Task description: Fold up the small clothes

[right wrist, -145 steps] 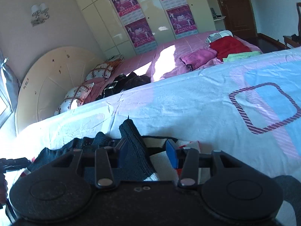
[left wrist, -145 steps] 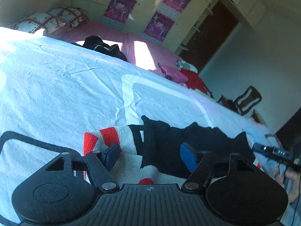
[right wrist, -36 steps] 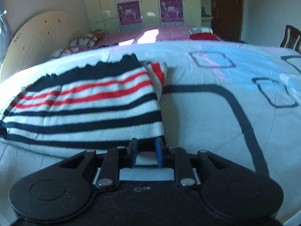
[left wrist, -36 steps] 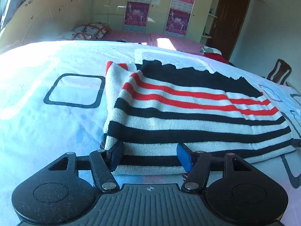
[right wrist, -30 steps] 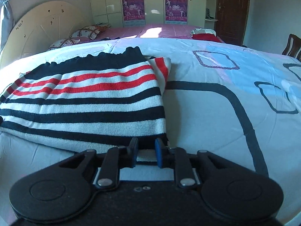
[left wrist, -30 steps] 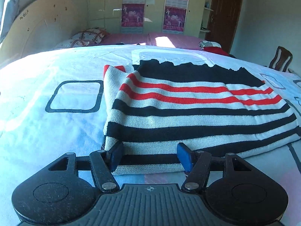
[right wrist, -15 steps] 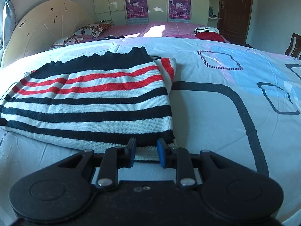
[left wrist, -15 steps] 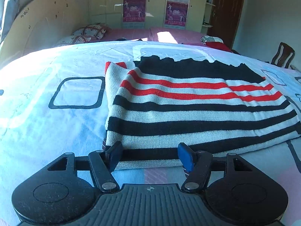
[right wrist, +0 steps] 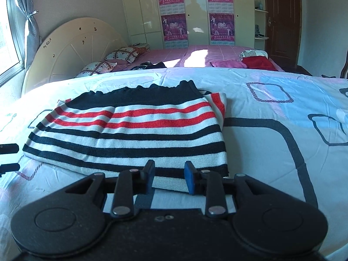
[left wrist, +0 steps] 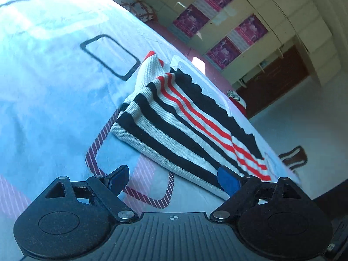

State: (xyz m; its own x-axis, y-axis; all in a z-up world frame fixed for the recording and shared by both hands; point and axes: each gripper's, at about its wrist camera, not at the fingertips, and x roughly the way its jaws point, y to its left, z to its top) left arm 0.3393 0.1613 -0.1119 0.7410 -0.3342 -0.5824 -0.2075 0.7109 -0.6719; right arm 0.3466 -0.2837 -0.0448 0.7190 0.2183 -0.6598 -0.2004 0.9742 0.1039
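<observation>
We take the bed sheet (right wrist: 271, 134) as our landmark: big white-and-blue spread w/ dark rounded squares, filling most of both views. On it, roughly mid-sheet, lies the striped sweater (right wrist: 134, 128), black/white/red knit, folded flat into a wide rectangle, black scalloped edge on the far side, white hem on the near side. What's changed: half a sec ago both tools sat right at that near hem; now the left wrist view is tilted hard and pulled off toward the sweater's left corner, so the left gripper (left wrist: 171, 178) has backed away and rolled, while the right one has spread its fingers from a tight pinch on the hem to a moderate gap. We read that as a fold just laid down & let go, w/ the next fold (prob. left side over right) not yet started. Left gripper: wide open, holding nothing; its left finger hangs over bare sheet near a striped maroon square, its right fingertip overlaps the sweater's near edge in the view, contact we can't confirm. Right gripper (right wrist: 169, 177): partly open, narrower than the left, the white hem lying between its blue pads (right wrist: 189, 178) but not clamped; whether the pads brush the knit we can't tell. At the left edge of the right view, beside the sweater, the left tool's two dark fingertips poke in.
</observation>
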